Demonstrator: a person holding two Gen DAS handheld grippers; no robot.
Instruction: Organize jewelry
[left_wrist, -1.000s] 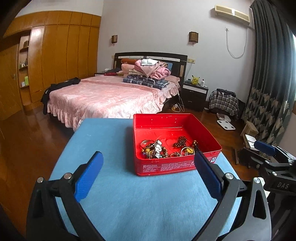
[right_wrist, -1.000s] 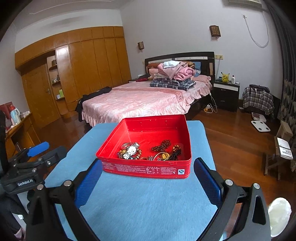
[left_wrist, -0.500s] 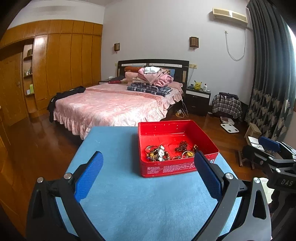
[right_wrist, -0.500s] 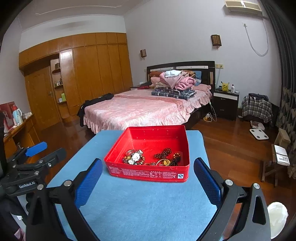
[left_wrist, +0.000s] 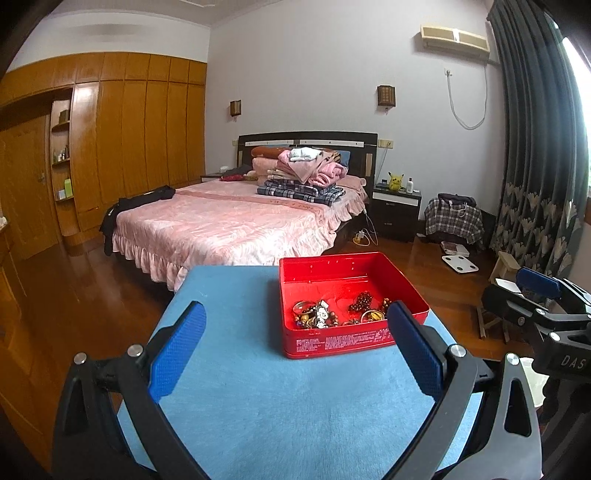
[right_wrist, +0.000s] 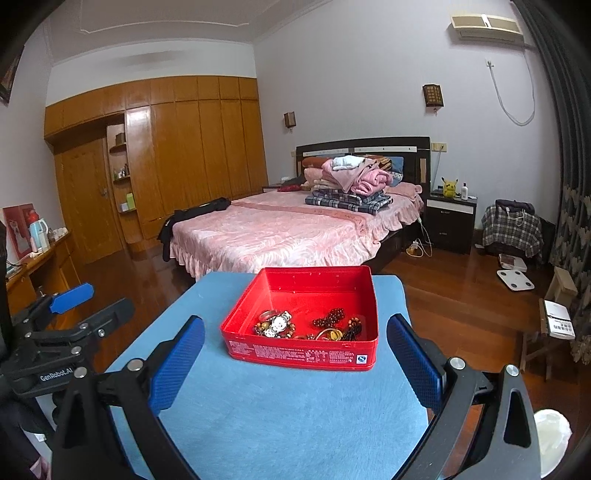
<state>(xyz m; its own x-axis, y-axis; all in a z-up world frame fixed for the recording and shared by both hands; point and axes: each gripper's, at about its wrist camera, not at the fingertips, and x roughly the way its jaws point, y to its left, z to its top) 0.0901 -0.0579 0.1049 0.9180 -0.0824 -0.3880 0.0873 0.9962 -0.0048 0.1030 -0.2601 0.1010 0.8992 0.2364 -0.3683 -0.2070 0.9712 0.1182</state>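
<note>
A red tin box (left_wrist: 343, 341) (right_wrist: 301, 354) stands on the blue table (left_wrist: 258, 398) (right_wrist: 280, 417). Inside lie jewelry pieces: a watch (right_wrist: 279, 324) (left_wrist: 322, 318), a dark bead bracelet (right_wrist: 330, 316) (left_wrist: 360, 301), a gold ring-shaped bangle (left_wrist: 369, 315) (right_wrist: 330, 334) and other beads. My left gripper (left_wrist: 295, 354) is open, held back from the box's near left side, nothing between its blue pads. My right gripper (right_wrist: 295, 365) is open too, facing the box's front wall from a short distance. Each gripper shows at the edge of the other's view: the right gripper (left_wrist: 532, 295), the left gripper (right_wrist: 66, 317).
Beyond the table is a bed (left_wrist: 229, 221) with a pink cover and stacked clothes. Wooden floor surrounds the table. A nightstand (left_wrist: 397, 206), a small stool (right_wrist: 554, 325) and a scale (right_wrist: 515, 279) are on the right; a wardrobe (right_wrist: 177, 155) lines the left wall.
Both grippers have drawn back and tilted up from the box, which now looks smaller and lower in both views. Both stay open and empty.
</note>
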